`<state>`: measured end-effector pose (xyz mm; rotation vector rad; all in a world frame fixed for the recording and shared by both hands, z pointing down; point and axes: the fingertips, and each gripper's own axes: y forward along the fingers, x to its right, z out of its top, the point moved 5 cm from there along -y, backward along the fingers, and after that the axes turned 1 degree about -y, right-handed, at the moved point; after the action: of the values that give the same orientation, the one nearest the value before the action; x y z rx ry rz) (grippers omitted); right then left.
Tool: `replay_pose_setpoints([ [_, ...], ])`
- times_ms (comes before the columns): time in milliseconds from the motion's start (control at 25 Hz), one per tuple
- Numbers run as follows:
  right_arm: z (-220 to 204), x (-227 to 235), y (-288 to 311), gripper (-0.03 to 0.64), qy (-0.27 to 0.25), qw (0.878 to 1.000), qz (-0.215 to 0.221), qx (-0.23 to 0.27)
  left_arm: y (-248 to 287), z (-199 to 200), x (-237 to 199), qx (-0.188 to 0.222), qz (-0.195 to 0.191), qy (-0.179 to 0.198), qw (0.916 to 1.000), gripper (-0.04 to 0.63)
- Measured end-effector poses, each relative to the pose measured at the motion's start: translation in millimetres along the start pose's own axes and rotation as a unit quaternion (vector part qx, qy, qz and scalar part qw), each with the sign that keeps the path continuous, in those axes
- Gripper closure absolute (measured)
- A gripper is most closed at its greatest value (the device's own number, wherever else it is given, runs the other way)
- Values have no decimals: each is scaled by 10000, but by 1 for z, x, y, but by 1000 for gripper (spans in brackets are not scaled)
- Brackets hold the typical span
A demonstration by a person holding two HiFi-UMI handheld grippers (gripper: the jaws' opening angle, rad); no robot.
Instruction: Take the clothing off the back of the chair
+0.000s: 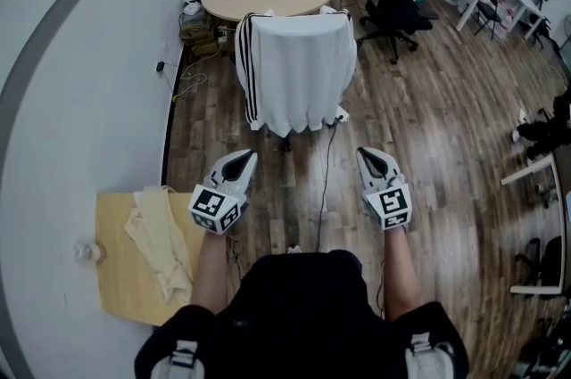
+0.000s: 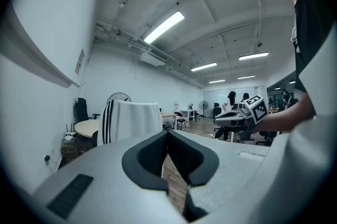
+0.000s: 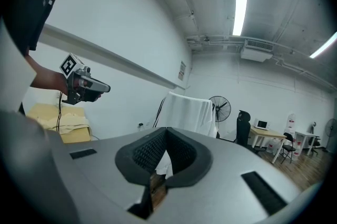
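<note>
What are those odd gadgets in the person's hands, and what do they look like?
Each is a light grey, beak-shaped tool with two jaws. The left gripper and right gripper have black textured pads lining the jaws, and each carries a white cube printed with black square markers. The person wears a black short-sleeved top.

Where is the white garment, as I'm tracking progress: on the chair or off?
On: the white garment hangs draped over its back.

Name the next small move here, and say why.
Probably move the left claw and the right claw forward toward the white black-striped garment, opening them on the way. Both are shut, empty and well short of it.
</note>
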<state>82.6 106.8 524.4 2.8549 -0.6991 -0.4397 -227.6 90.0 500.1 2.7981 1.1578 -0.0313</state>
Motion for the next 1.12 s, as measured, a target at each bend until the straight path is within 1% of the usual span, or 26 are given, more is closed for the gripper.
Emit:
replay_pose_setpoints([
  [560,-6,-10,8,621,44,9999,-101,-83,4,-5,-13,-72,-149,19,9999,595],
  [840,-9,-17,17,621,12,9998,-33,-181,0,-11,-25,-127,-89,-87,9998,595],
  [1120,-8,-2,41,621,-28,9998,37,-186,14,-8,-40,-86,4,-116,9999,595],
])
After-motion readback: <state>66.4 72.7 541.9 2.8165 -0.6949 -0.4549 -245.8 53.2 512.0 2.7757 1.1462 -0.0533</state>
